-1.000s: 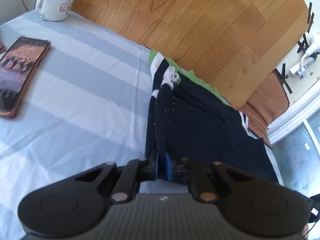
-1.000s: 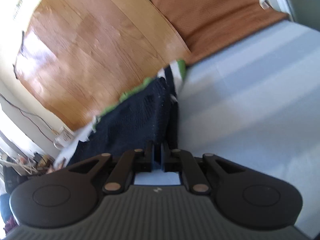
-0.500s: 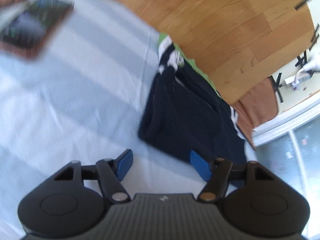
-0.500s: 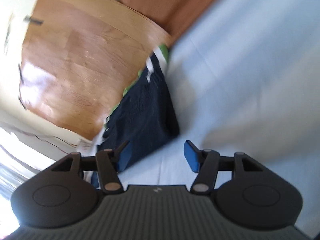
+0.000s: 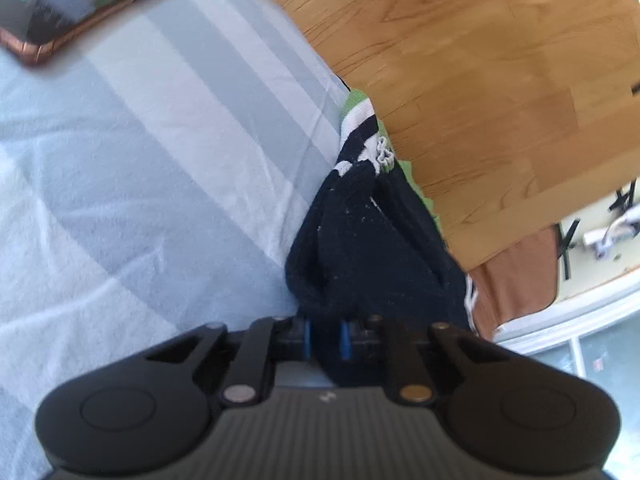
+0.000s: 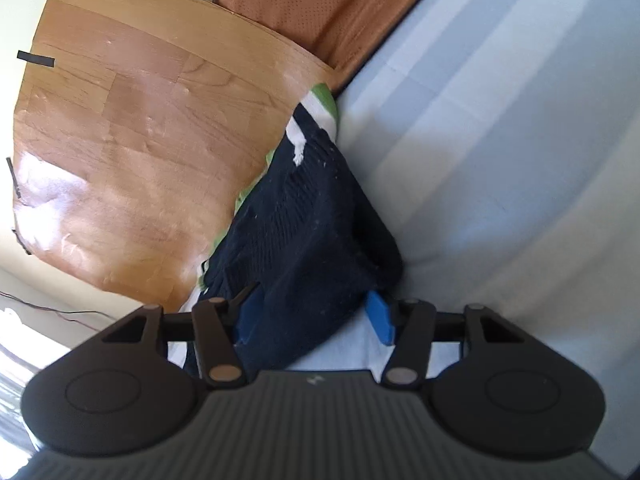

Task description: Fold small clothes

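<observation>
Our left claw (image 5: 325,339) was pinched on the near edge of the dark garment (image 5: 372,240), its blue pads (image 5: 343,340) pressed into bunched cloth. Our right claw (image 6: 316,318) stood spread, one pad at each side of the garment's (image 6: 304,240) near corner. The garment lay on the striped surface (image 5: 140,160), against the wooden board (image 5: 480,80) toward twelve o'clock. A phone (image 5: 80,4) lay at ten o'clock.

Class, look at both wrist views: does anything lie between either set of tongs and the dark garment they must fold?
Nothing visible does. The left tongs are already shut on the dark garment. The right tongs are open, with the garment's near edge directly between the blue pads. The phone lies far off on the striped sheet.
</observation>
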{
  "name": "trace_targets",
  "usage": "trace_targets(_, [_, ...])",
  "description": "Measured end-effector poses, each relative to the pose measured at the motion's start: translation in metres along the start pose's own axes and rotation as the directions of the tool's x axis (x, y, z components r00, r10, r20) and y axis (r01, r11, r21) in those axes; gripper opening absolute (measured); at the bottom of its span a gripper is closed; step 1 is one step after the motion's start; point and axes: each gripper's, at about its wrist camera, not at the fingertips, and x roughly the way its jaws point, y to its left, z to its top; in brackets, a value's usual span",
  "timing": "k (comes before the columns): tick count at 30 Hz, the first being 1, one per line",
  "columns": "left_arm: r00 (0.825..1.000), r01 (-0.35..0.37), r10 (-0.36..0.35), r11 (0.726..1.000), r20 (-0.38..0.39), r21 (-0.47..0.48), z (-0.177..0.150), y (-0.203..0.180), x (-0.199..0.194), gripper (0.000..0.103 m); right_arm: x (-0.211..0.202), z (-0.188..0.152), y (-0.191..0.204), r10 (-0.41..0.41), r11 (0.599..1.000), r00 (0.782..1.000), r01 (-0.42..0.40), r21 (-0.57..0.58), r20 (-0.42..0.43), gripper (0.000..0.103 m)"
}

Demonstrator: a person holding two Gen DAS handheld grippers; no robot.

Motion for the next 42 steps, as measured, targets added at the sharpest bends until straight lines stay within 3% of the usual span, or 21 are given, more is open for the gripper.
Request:
trace_targets(1, [1.0,-0.001,0.001,1.0,-0.003,0.003,0.0,0.0,-0.001,0.011,0.003,0.001,-0.002,-0.006,1.0,1.0,0.006,0.001,0.004,0.043])
trace_targets(2, [1.0,-0.006,0.006,1.0,-0.008,0.01,0.0,-0.001,-0.002,0.011,0.005,0.002,-0.003,-0.026,1.0,1.0,0.026,0.003,0.0,0.022])
trace_targets(3, [1.0,-0.012,0.013,1.0,-0.017,0.015,-0.001,-0.002,-0.003,0.011,0.008,0.003,-0.006,-0.037,0.999,0.999,0.037,0.011,-0.012,0.013])
trace_targets(6, [0.999,-0.005,0.006,1.0,-0.037,0.023,0.0,-0.006,-0.013,0.01,-0.003,0.0,-0.006,-0.013,1.0,1.0,0.013,0.003,0.011,0.01])
trace_targets(11, [0.999,0.019,-0.017,0.997,-0.028,0.079,-0.003,-0.016,-0.044,0.009,-0.04,-0.006,0.006,0.023,0.996,0.999,-0.021,-0.091,0.026,0.01])
trace_targets(19, [0.997,0.004,0.005,0.993,-0.073,0.121,-0.039,-0.003,-0.087,0.01,-0.083,-0.036,-0.012,-0.004,0.992,0.998,-0.003,-0.129,-0.058,0.011])
trace_targets(21, [0.996,-0.016,0.026,0.993,-0.084,0.117,-0.049,0.007,-0.09,0.012,-0.084,-0.038,-0.025,-0.019,0.997,0.997,0.014,-0.077,-0.072,0.024])
trace_targets(23, [0.994,-0.055,0.064,0.994,-0.092,0.093,-0.053,0.017,-0.089,0.015,-0.089,-0.033,-0.039,-0.08,0.997,0.996,0.079,-0.022,-0.041,0.038])
trace_targets(24, [0.995,-0.038,0.045,0.996,-0.09,0.077,-0.053,0.022,-0.093,0.017,-0.093,-0.029,-0.042,-0.118,0.993,0.993,0.118,-0.012,-0.005,0.038])
trace_targets(27, [0.999,-0.012,0.015,0.996,-0.031,0.092,-0.047,0.022,-0.113,0.02,-0.107,-0.021,-0.025,-0.163,0.975,0.979,0.179,-0.134,0.121,0.038])
trace_targets(29, [0.999,-0.02,0.013,0.988,0.042,0.153,-0.044,0.012,-0.126,0.02,-0.109,-0.019,-0.005,-0.134,0.957,0.976,0.172,-0.232,0.171,0.038])
trace_targets(33, [0.992,-0.017,-0.026,0.945,0.127,0.327,-0.045,-0.025,-0.129,0.022,-0.09,-0.028,0.028,-0.059,0.916,0.984,0.119,-0.384,0.166,0.038])
trace_targets(37, [0.99,-0.027,-0.046,0.863,0.132,0.504,-0.065,-0.062,-0.104,0.027,-0.056,-0.052,0.056,-0.023,0.855,0.995,0.07,-0.513,0.097,0.04])
trace_targets(40, [0.988,-0.109,0.021,0.79,0.151,0.603,-0.082,-0.075,-0.077,0.028,-0.035,-0.064,0.065,-0.042,0.796,0.995,0.088,-0.599,0.09,0.04])
trace_targets(42, [0.984,-0.162,0.081,0.76,0.155,0.629,-0.089,-0.072,-0.059,0.028,-0.024,-0.066,0.063,-0.085,0.773,0.992,0.128,-0.622,0.099,0.04])
